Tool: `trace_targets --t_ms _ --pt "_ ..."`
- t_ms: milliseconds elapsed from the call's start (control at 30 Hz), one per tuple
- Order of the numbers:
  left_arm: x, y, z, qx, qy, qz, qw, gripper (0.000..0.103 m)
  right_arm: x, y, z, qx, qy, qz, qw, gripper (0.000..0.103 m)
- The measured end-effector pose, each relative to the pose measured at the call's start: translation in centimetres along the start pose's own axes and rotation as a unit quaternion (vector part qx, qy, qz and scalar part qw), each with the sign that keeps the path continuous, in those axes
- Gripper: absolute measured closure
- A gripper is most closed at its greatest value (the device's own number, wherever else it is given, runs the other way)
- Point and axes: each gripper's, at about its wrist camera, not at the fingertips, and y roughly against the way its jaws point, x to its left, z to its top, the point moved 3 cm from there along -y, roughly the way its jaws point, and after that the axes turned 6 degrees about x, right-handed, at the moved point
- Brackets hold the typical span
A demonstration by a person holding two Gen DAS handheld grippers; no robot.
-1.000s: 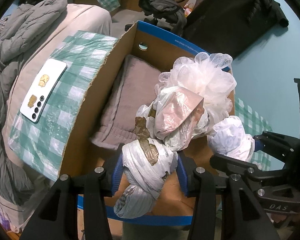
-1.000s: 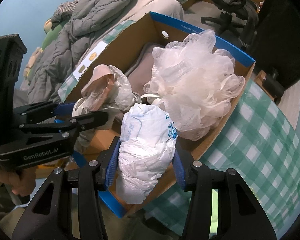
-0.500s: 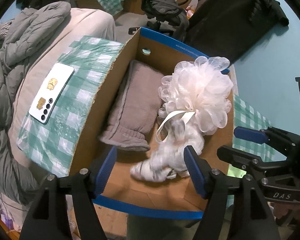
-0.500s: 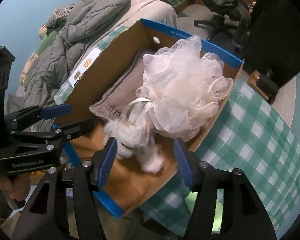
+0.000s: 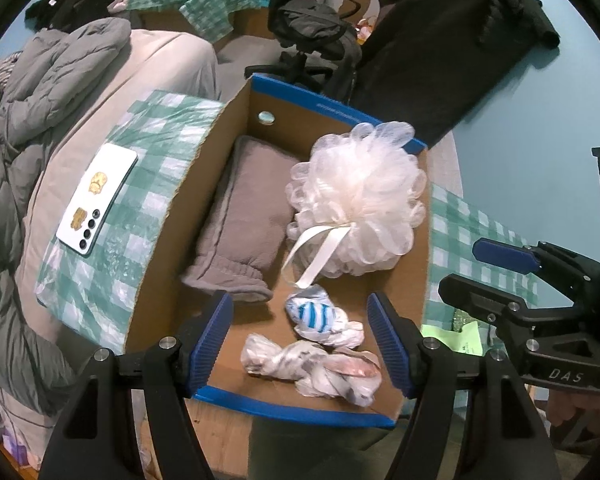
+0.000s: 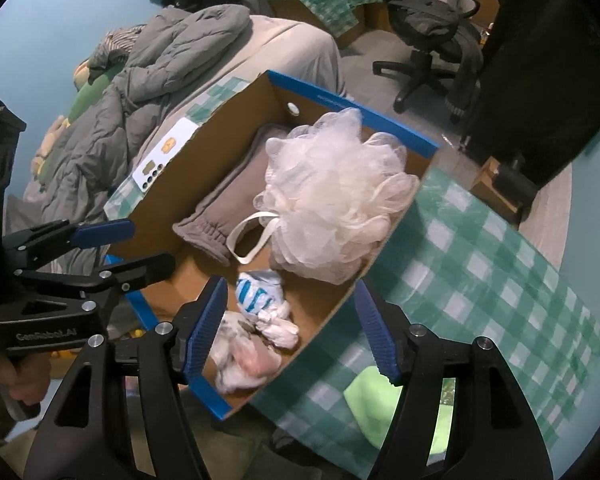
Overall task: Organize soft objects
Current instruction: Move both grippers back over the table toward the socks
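Both tongs hang over the near end of the cardboard box (image 5: 168, 264). My left gripper (image 5: 300, 340) stands wide, its jaws having just been opening, with nothing pinched between the blue pads; the knotted plastic bags lie on the box floor below them. My right gripper (image 6: 288, 324) is likewise spread, its jaws still parting a moment ago, and it grips nothing.

I have open air above the box's blue-edged rim on the near side, and bare cardboard floor shows around the bags. The far half is crowded.

Inside the box, largest first: a grey folded cloth (image 5: 248, 216) lies along the left wall. A white mesh bath pouf (image 5: 360, 200) sits against the right wall, its ribbon loop trailing toward me. A white-and-pink plastic bag bundle (image 5: 312, 368) lies by the near wall, and a smaller blue-striped bag bundle (image 5: 316, 312) is just beyond it, touching.

Outside, a green checked cloth (image 6: 480, 264) covers the surface to the right of the box, and a white phone (image 5: 96, 200) lies on checked cloth to the left. A grey quilted coat (image 6: 160, 68) sprawls behind, with an office chair (image 6: 432, 40) farther back.
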Motion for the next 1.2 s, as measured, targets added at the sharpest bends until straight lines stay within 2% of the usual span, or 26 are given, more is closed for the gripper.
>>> trace_targets --t_ms 367,733,933,1200 --pt "-4.6 0.4 0.1 0.003 -0.058 -0.017 0.9981 0.032 -3.6 2.8 -2.3 -0.017 -0.045 -0.024 0.999 0.036" --pt "-10.0 -0.1 0.2 0.013 -0.13 -0.035 0.9908 0.032 -8.7 5.6 -6.3 -0.026 -0.111 -0.051 0.992 0.036" --pt "-13.0 -0.8 -0.3 0.025 -0.167 -0.047 0.9846 0.032 -11.7 6.8 -8.9 -0.025 -0.153 -0.066 0.986 0.036" --pt "-17.3 -2.3 -1.9 0.047 -0.228 -0.06 0.9708 0.032 -14.7 7.7 -12.5 -0.022 -0.209 -0.079 0.974 0.036"
